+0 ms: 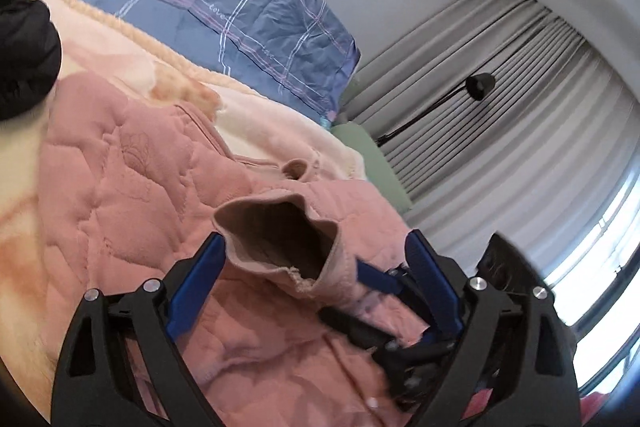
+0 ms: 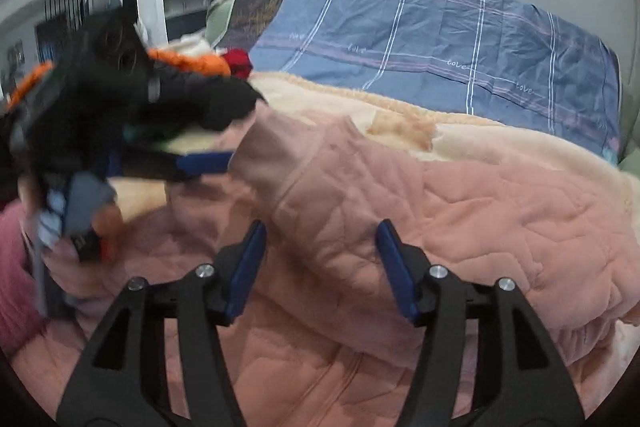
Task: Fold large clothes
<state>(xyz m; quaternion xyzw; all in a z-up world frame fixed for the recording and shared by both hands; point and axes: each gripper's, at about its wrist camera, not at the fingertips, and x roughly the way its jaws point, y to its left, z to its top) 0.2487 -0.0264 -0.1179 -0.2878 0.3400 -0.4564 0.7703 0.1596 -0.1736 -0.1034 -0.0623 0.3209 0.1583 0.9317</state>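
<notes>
A pink quilted garment [image 2: 460,203] lies spread over a cream fleece blanket [image 1: 100,27] on the bed; all positions below are given relative to this garment. The left hand-held gripper [image 1: 312,251] stands with its blue fingers [image 1: 200,279] well apart, and the garment's open sleeve cuff [image 1: 276,235] sits between them, resting against the left finger; whether anything is pinched cannot be told. The right hand-held gripper [image 2: 320,267] hovers just above the garment's folded sleeve [image 2: 328,187], its jaws spread wide and holding nothing. Beyond the garment's far edge lies a blue plaid duvet [image 2: 440,39]. A grey pleated curtain [image 1: 500,99] hangs to the garment's far side in the left wrist view.
</notes>
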